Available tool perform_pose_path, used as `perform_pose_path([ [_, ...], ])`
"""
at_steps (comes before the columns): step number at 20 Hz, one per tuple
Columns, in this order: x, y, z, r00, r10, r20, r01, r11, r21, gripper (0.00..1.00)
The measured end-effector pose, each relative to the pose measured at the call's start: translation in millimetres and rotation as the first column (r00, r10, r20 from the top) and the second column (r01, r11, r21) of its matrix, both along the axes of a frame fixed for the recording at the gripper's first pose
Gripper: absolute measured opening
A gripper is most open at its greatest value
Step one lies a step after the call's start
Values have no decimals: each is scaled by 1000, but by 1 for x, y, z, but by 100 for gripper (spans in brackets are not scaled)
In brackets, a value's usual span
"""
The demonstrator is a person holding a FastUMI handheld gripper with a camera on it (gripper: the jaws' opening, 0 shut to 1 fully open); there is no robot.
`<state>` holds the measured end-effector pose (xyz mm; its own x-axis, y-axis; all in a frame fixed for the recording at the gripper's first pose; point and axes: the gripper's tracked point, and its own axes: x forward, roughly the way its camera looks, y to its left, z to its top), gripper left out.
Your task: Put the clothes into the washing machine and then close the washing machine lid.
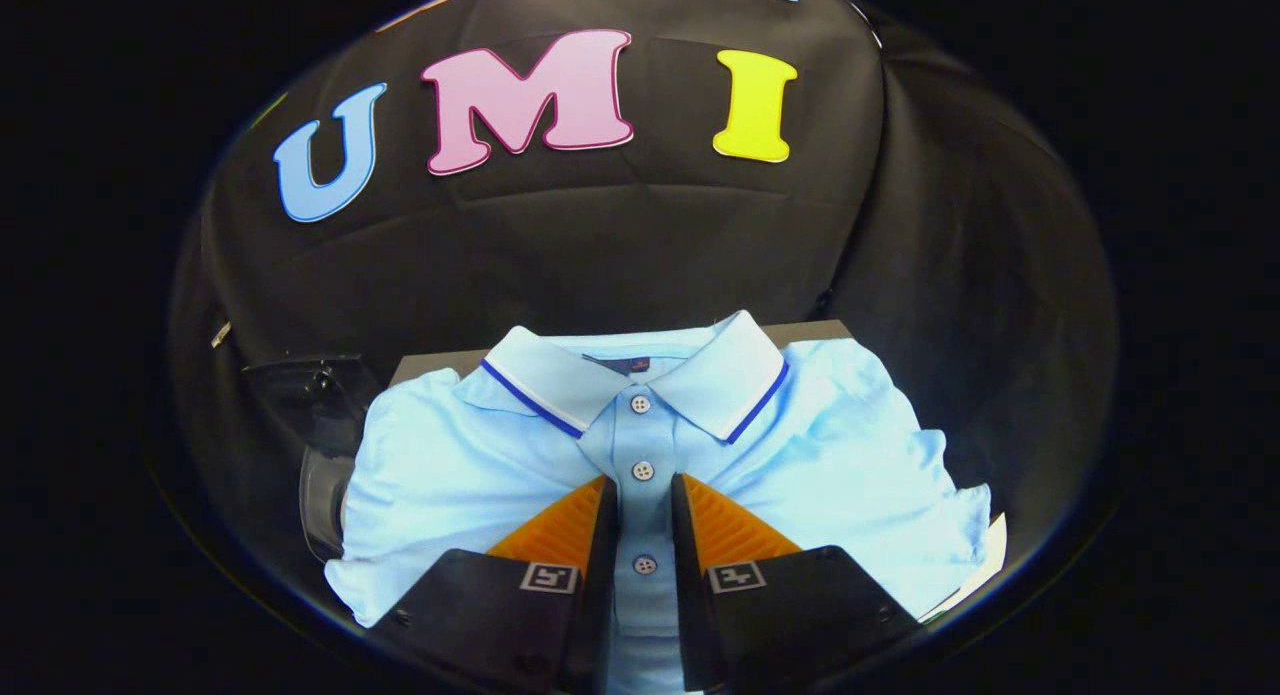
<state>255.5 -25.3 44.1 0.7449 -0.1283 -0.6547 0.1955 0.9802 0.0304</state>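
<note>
Shirt (480, 465): a light blue polo, spread front-up over a dark flat surface (425, 363) whose far edge shows just behind the collar.
Collar (640, 380): at the shirt's far end, folded down, trimmed with a white and dark blue stripe along its edge.
Placket: runs from the collar straight toward the gripper, with three buttons in a row; the top button (641, 404) sits just under the collar, the middle one just ahead of the fingertips, the lowest one in the gap between the fingers.
Sleeves: one spreads out to each side of the placket; the fabric on the right side lies in soft wrinkles.
Gripper (645, 490): over the shirt's chest, pointing at the collar, its fingers a narrow gap apart with the placket showing between them.
Grip: the fingers straddle the placket; whether they pinch the cloth or only hover above it cannot be told.
Dark object (315, 445): just left of the shirt's left sleeve, black and partly rounded; what it is cannot be made out.
White edge (990, 565): a pale strip shows past the shirt's right hem, too little visible to identify.
Wall: black cloth rising behind the shirt's collar end.
</note>
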Motion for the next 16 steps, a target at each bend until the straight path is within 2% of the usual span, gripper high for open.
perform_pose_path([
  [3,1,3,0,1000,5,10,-5,1000,12,33],
  [4,2,0,0,999,41,10,-40,999,-9,21],
  [5,0,0,2,999,31,19,-31,1000,1,8],
  [8,-2,2,3,998,12,60,-13,1000,19,8],
  [12,-4,3,11,993,-1,117,3,1000,-21,8],
  [16,-11,10,35,982,-28,188,29,1000,-5,8],
])
